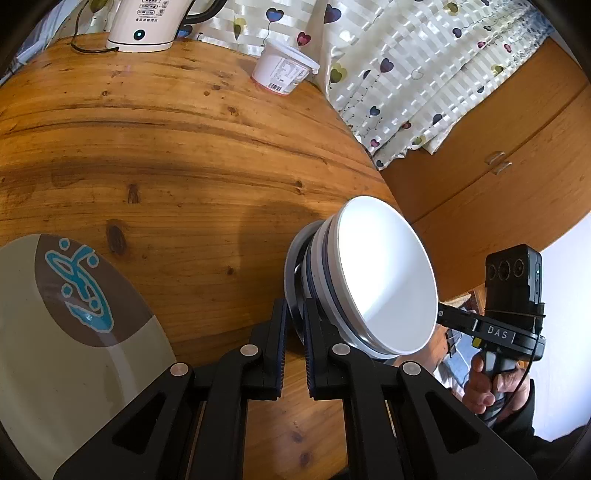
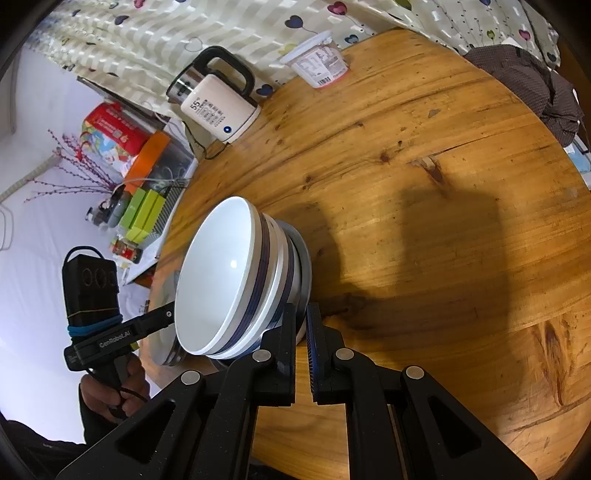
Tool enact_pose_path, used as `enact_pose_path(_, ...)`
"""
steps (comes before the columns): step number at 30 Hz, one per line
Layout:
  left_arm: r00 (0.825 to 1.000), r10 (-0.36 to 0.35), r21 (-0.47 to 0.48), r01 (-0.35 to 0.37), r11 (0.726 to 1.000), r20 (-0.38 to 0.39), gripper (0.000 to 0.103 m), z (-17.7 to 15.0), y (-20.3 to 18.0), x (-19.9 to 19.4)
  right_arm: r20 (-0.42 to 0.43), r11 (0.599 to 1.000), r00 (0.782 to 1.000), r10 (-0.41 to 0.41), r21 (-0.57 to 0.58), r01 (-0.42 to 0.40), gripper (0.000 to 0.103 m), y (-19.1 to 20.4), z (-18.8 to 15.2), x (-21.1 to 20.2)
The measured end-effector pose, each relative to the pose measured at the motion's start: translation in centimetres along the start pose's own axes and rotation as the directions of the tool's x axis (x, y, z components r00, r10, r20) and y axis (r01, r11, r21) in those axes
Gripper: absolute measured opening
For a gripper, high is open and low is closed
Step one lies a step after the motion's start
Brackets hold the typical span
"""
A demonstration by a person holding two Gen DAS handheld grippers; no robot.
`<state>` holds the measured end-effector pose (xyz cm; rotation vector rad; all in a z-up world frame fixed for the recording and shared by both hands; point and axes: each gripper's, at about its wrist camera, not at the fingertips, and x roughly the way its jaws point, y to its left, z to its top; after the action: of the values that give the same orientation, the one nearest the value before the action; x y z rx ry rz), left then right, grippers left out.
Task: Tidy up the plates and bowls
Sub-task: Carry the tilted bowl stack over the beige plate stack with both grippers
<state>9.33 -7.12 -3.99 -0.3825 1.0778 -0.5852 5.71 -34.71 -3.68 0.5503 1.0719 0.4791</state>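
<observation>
The counter (image 2: 443,184) is bare beyond the jaws. Both grippers, left (image 1: 295,332) and right (image 2: 301,343), pinch the plate rim (image 2: 304,273) under the stacked bowls (image 2: 229,277).

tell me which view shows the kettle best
The right wrist view: the kettle shows whole, with handle, lid and front panel. The left wrist view cuts the kettle off at the top edge, leaving only its lower body.

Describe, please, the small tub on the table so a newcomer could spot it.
On the round wooden table, look to the far edge by the heart-patterned curtain. Right of the cream kettle lies a tipped white tub, alone in having a printed label and pink base.
</observation>
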Motion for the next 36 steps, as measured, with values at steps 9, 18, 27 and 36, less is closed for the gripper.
enact_pose_path(9,1.000,0.008,-0.006,-0.008,1.000,0.002,0.007,-0.4,-0.2,-0.3,0.000,1.000,1.000,0.001,0.003,-0.001,0.007,0.0,0.1,0.0)
enact_pose_path(18,1.000,0.007,-0.010,-0.007,1.000,0.015,0.007,-0.2,-0.2,-0.8,0.003,1.000,1.000,0.001,-0.002,-0.001,0.007,0.4,0.0,0.1)
enact_pose_path(27,0.999,-0.003,-0.006,0.003,1.000,0.036,0.007,-0.1,-0.2,-1.7,0.006,1.000,1.000,0.000,-0.013,0.000,0.007,0.9,0.2,0.0)
enact_pose_path(36,1.000,-0.001,-0.020,0.001,1.000,0.025,0.007,-0.4,0.1,-1.7,0.004,1.000,1.000,-0.003,-0.016,0.003,0.007,1.3,0.1,0.0)
